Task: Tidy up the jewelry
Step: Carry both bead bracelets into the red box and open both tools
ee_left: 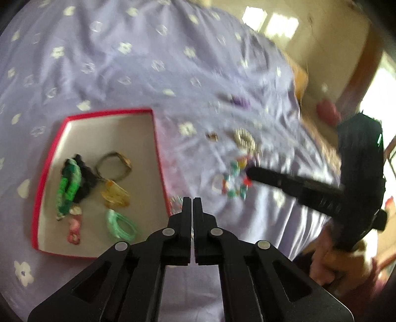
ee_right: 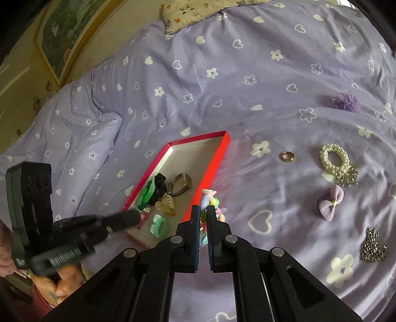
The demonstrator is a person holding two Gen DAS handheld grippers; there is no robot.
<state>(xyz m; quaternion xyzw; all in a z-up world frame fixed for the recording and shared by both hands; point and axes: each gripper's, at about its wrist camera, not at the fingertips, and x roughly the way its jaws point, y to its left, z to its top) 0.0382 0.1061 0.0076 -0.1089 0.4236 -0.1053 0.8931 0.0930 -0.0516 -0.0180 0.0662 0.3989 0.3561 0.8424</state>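
Observation:
A red-rimmed tray (ee_left: 49, 158) (ee_right: 217, 153) lies on the purple bedspread and holds hair ties, a ring-like band (ee_left: 113, 164), an amber clip (ee_left: 115, 194) and a mint clip (ee_left: 121, 225). My left gripper (ee_left: 191, 201) is shut at the tray's right edge, with something small and shiny between its jaws. My right gripper (ee_right: 203, 210) is shut on a colourful beaded bracelet (ee_right: 209, 198) (ee_left: 232, 179) just right of the tray. Loose on the bed lie a gold ring (ee_right: 287, 156), a pearl scrunchie (ee_right: 334, 158), a lilac bow (ee_right: 330, 203), a silver chain piece (ee_right: 373, 246) and a purple pompom (ee_right: 345, 101).
A pillow (ee_right: 198, 12) lies at the head of the bed. A wall with a framed picture (ee_right: 64, 32) is on the left. The person's hands hold both gripper handles at the bed's near edge.

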